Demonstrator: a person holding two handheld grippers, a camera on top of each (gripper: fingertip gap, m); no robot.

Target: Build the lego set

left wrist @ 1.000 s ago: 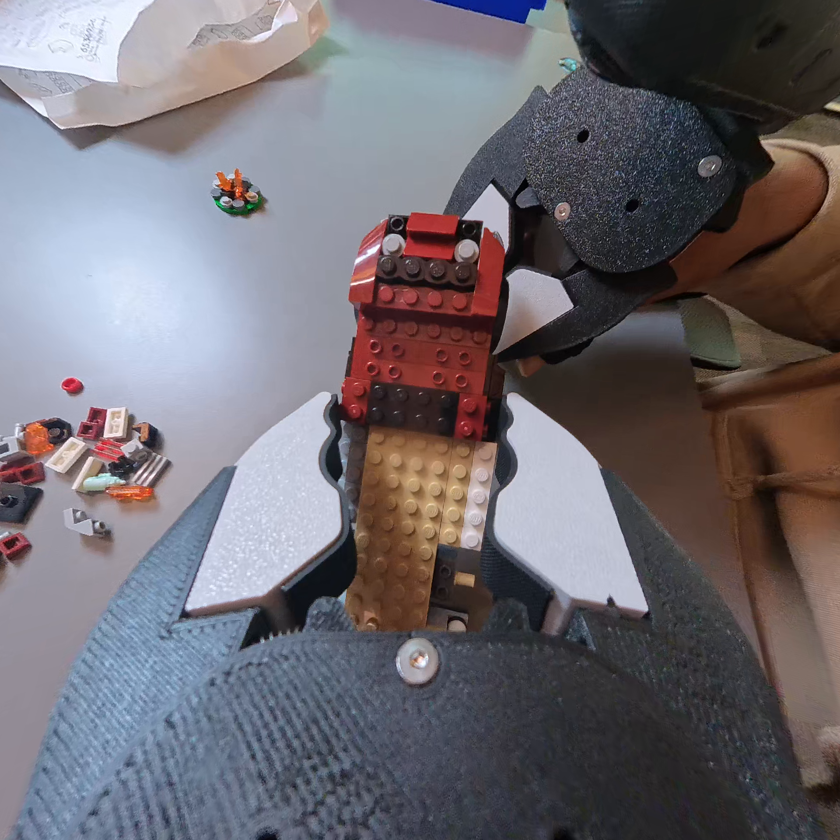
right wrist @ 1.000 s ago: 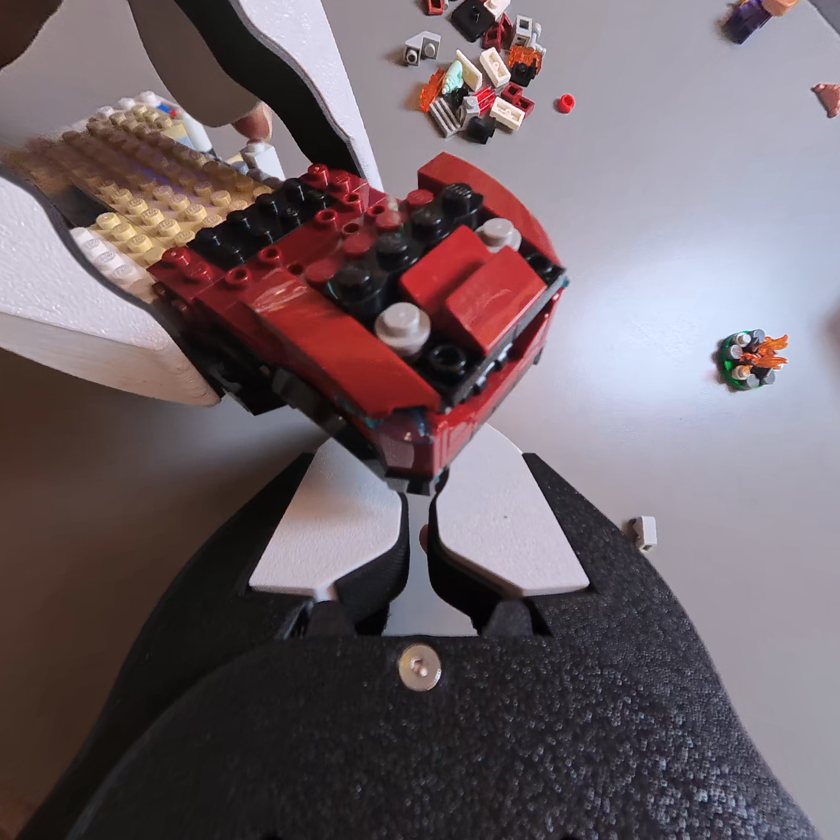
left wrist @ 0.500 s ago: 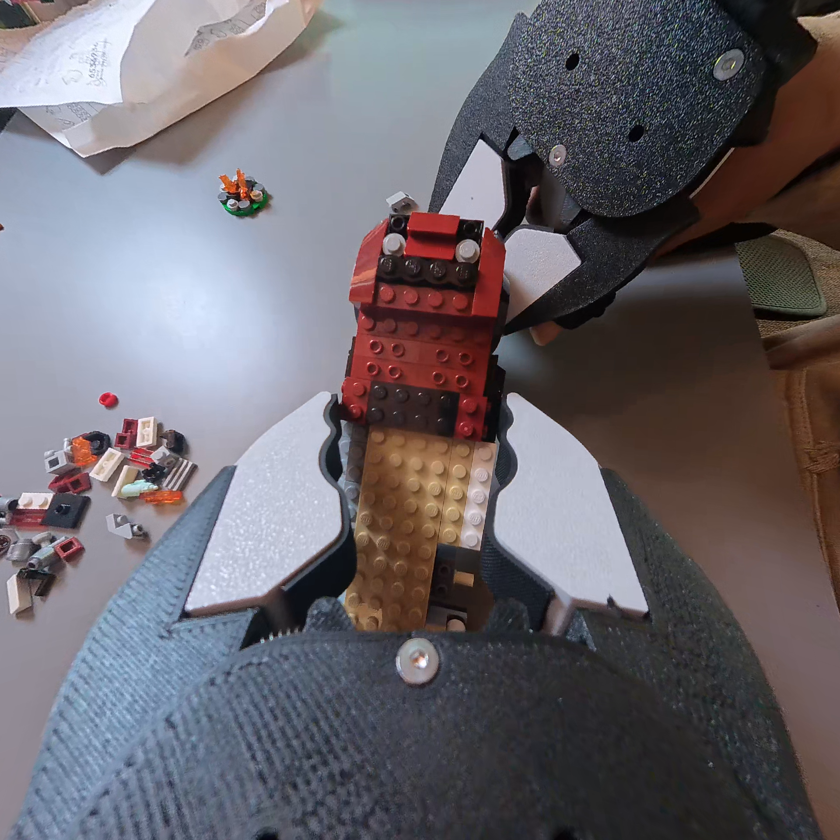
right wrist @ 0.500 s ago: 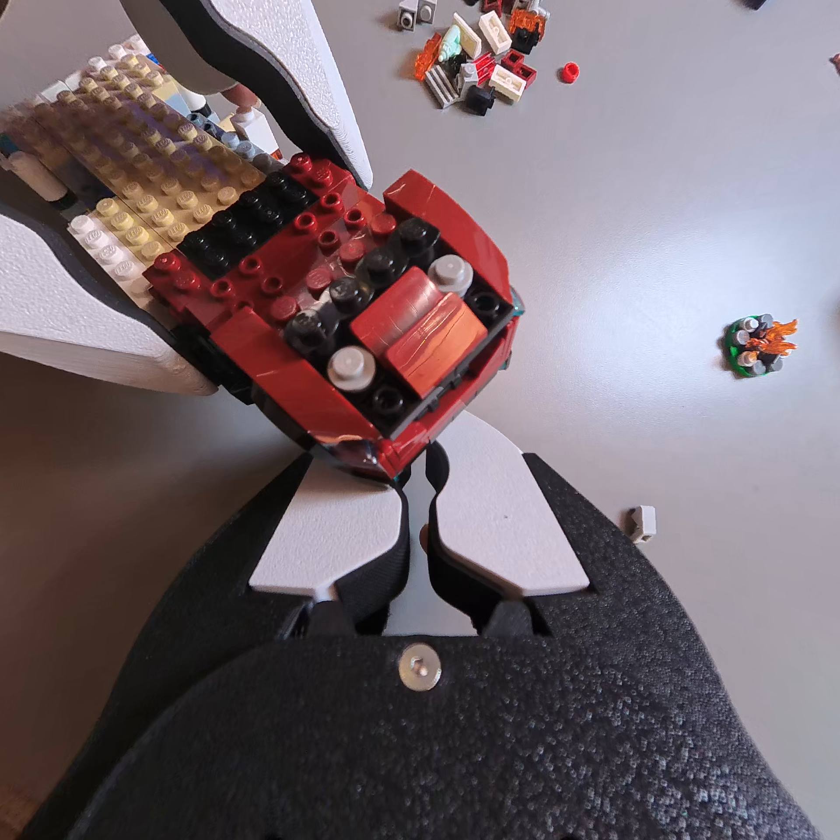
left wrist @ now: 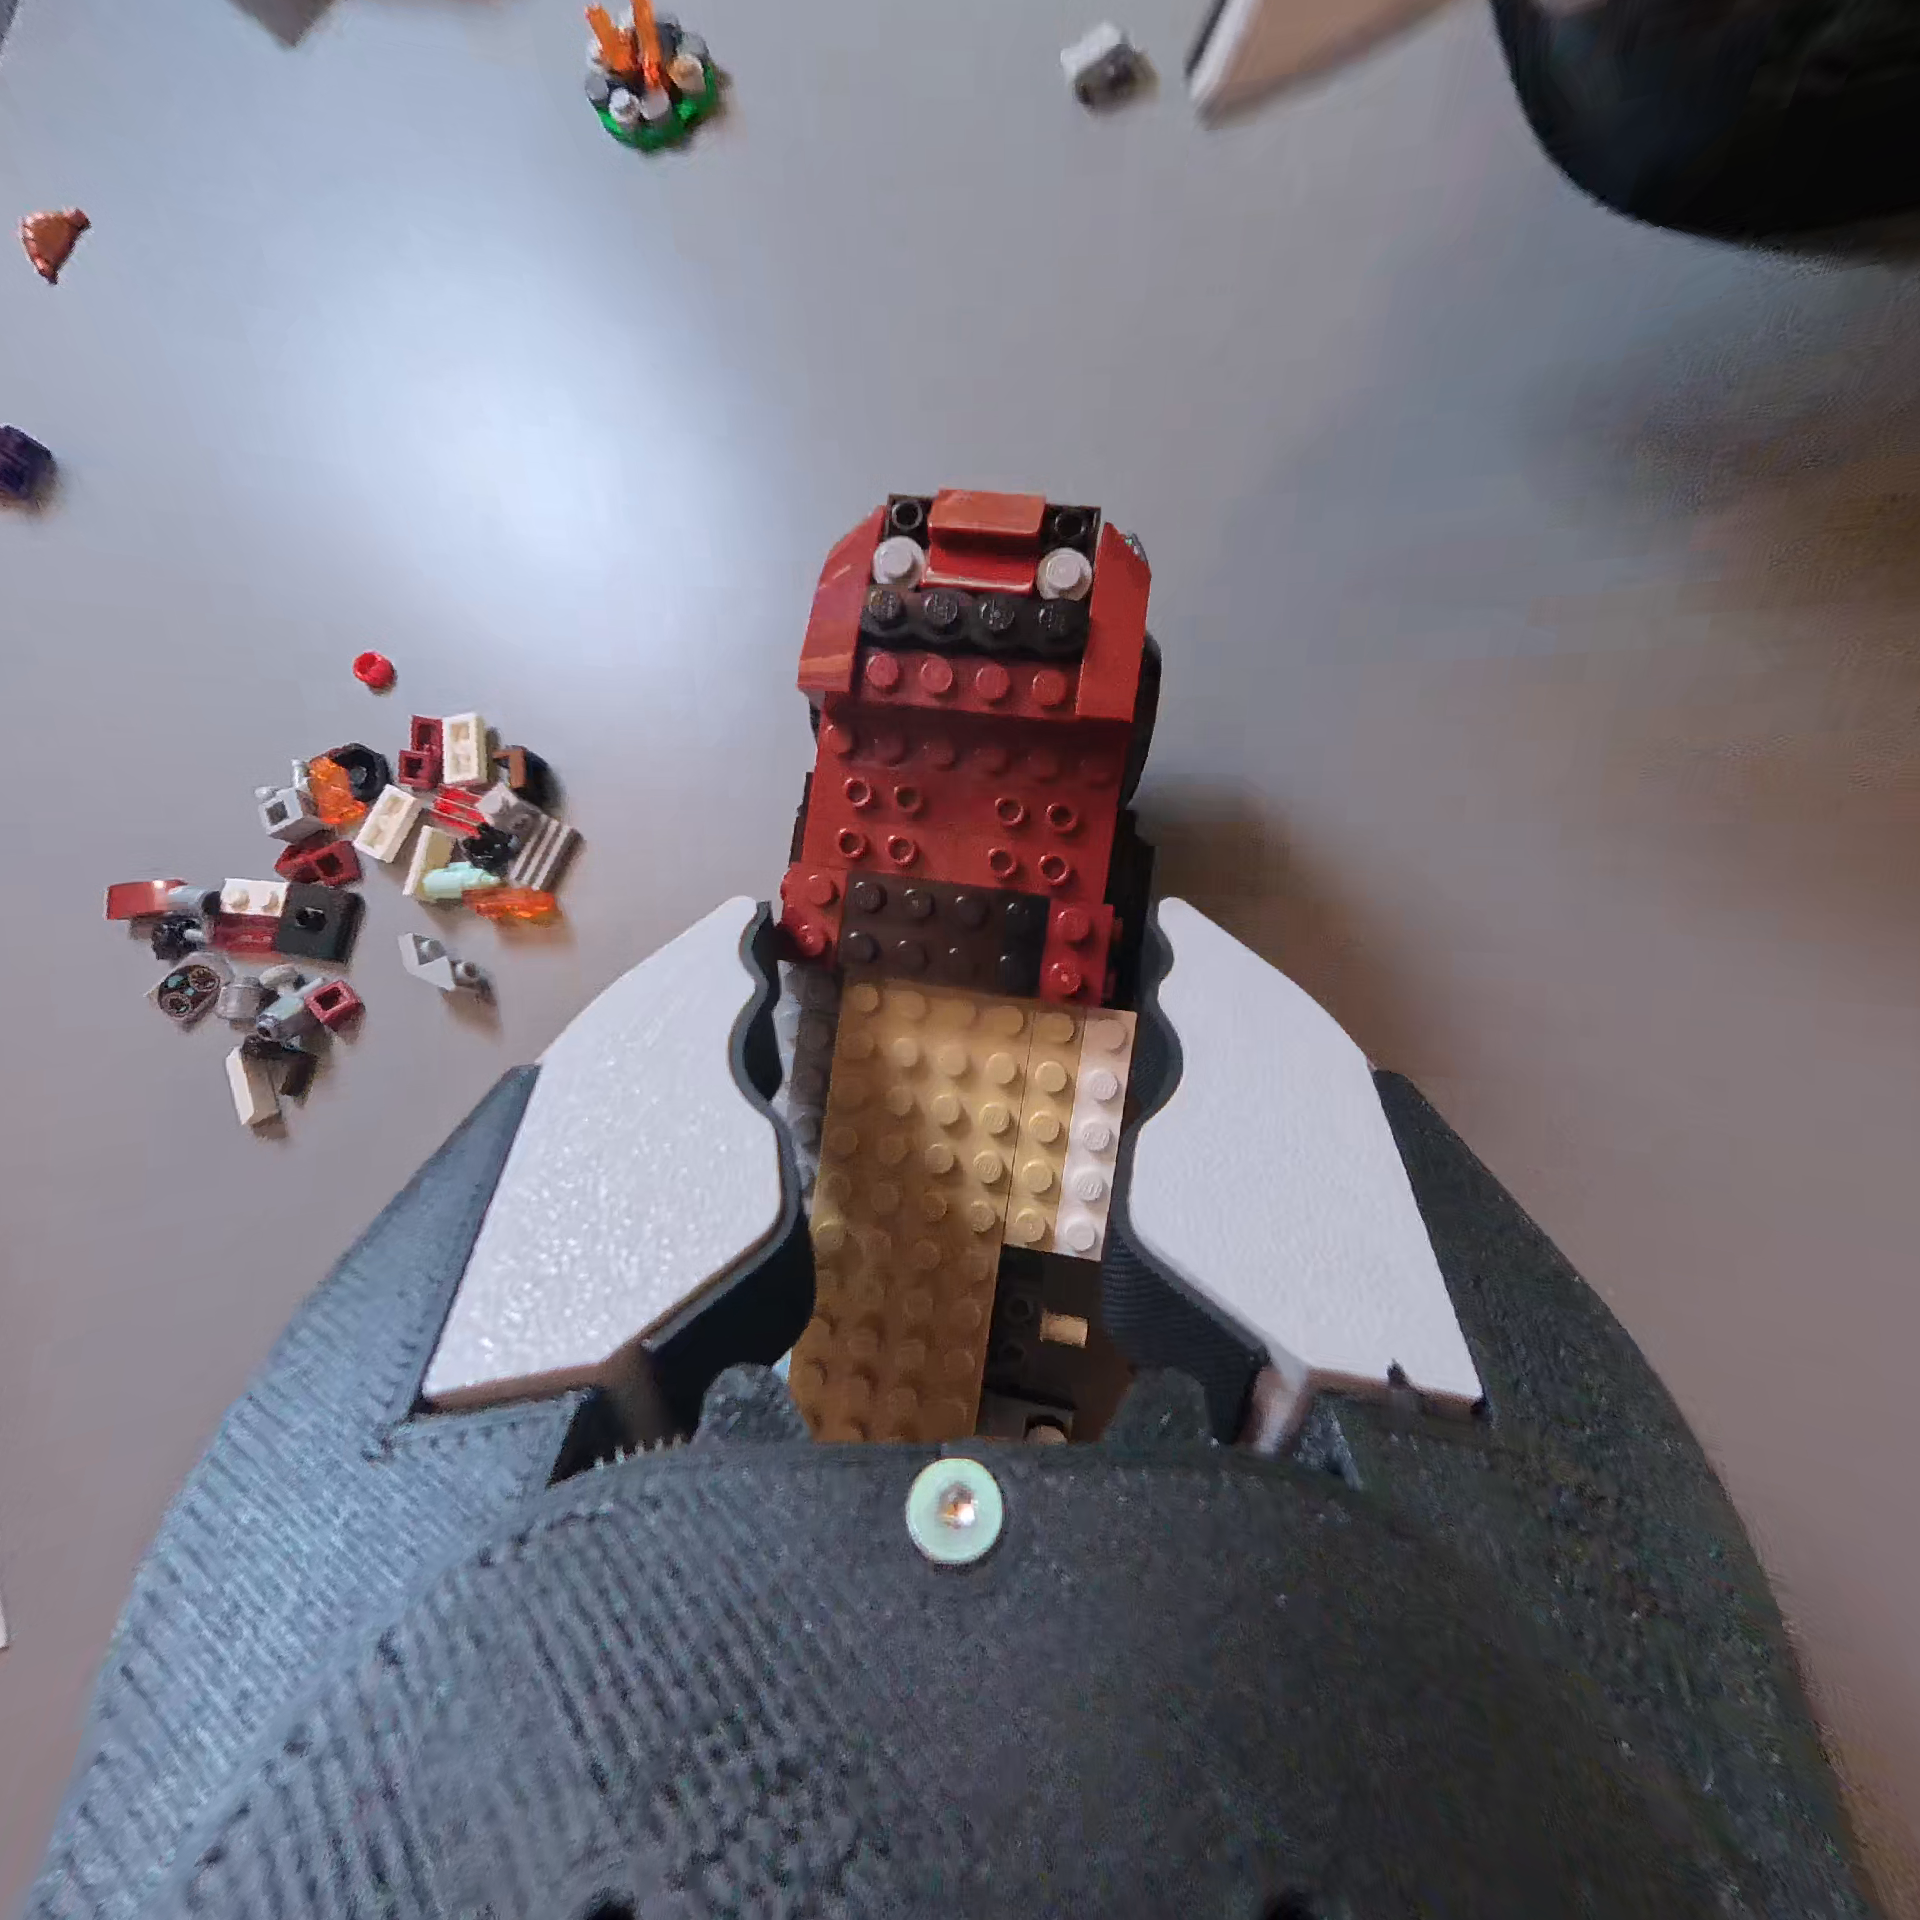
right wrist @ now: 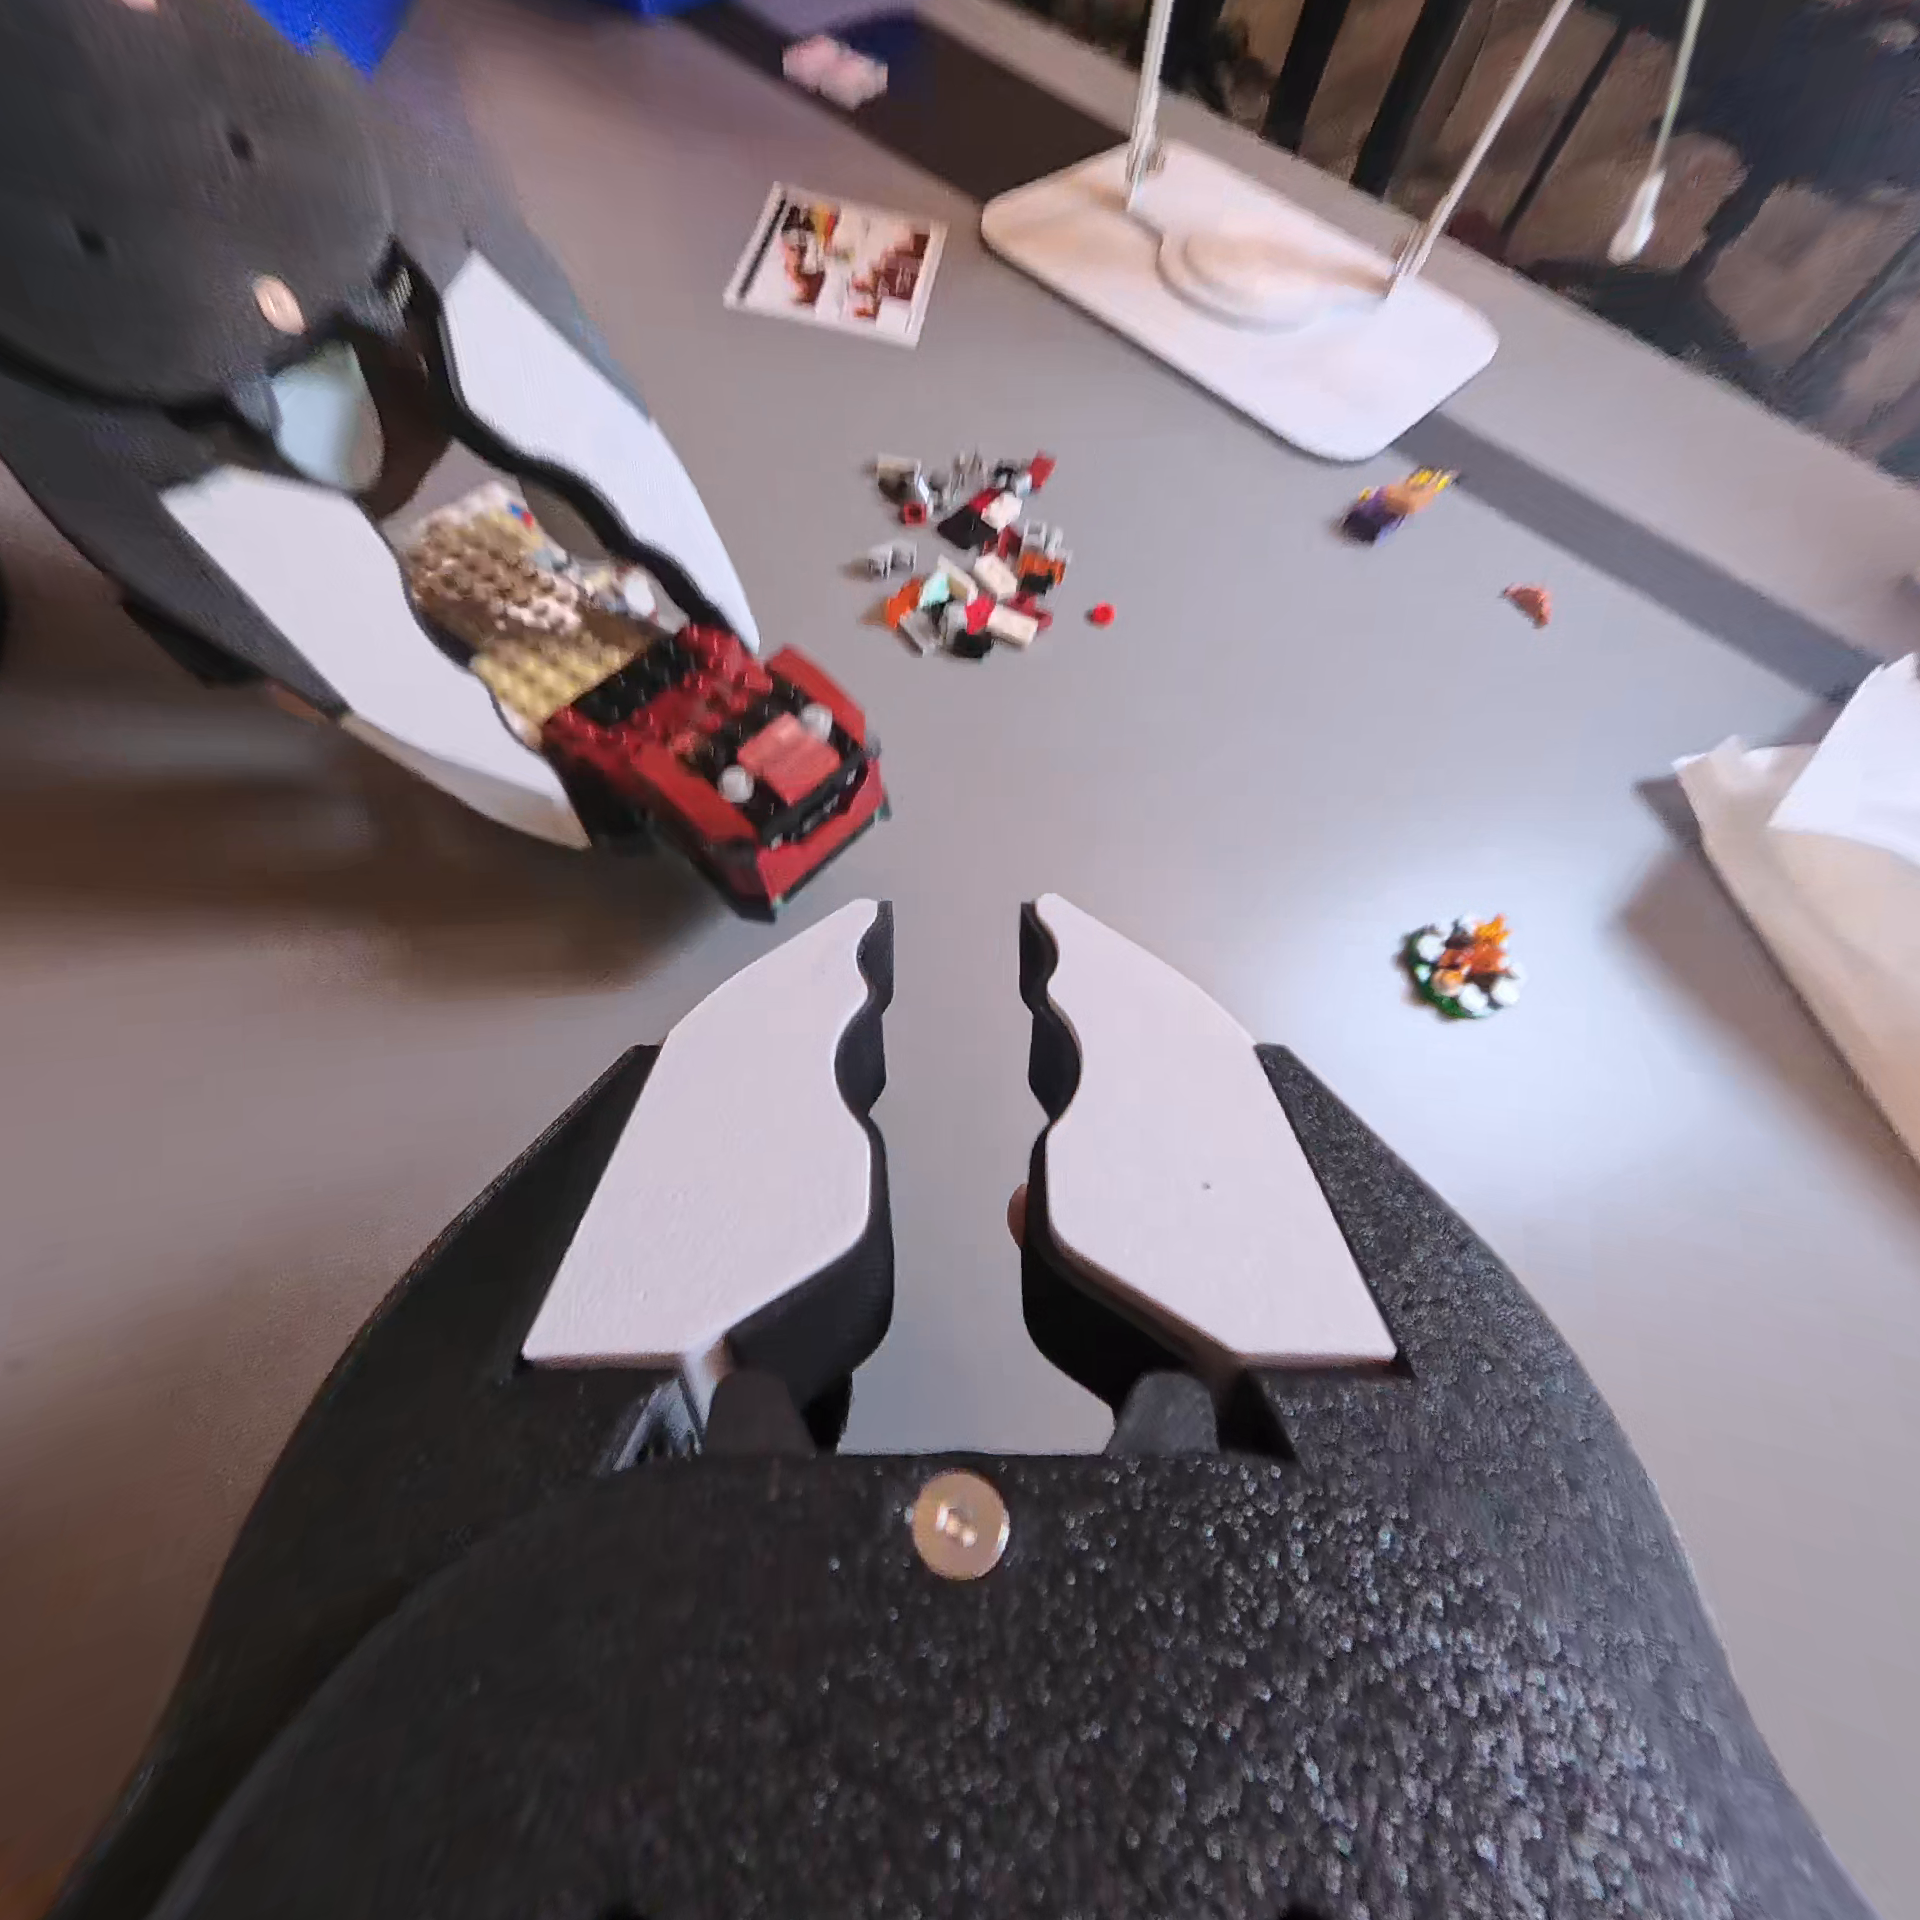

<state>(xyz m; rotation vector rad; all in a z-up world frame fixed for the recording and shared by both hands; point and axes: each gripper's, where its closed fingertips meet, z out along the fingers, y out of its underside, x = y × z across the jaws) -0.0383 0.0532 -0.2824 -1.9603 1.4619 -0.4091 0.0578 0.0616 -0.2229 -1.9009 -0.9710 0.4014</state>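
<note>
My left gripper [left wrist: 961, 935] is shut on a toy-brick car [left wrist: 971, 831] with a dark red front and a tan studded rear. Both pads press on its sides and the red front sticks out past the fingertips, above the grey table [left wrist: 416, 416]. In the right wrist view the same car [right wrist: 717, 748] sits in the left gripper [right wrist: 644, 717] at the left. My right gripper [right wrist: 956, 914] is open and empty, with bare table between its pads, a short way right of the car's front.
A heap of small loose bricks [left wrist: 343, 883] lies left of the car, also in the right wrist view [right wrist: 966, 561]. A small green round piece with orange flames [right wrist: 1460, 966], a small grey brick [left wrist: 1107, 62], an instruction sheet [right wrist: 836, 260], a white stand base [right wrist: 1247, 301] and white paper [right wrist: 1829, 862] lie around. Tip to tip, the grippers are about 12 cm apart.
My right gripper was shut against the car's front; it has opened and drawn back away from the car. My left gripper keeps hold of the car and has tilted it lower over the table.
</note>
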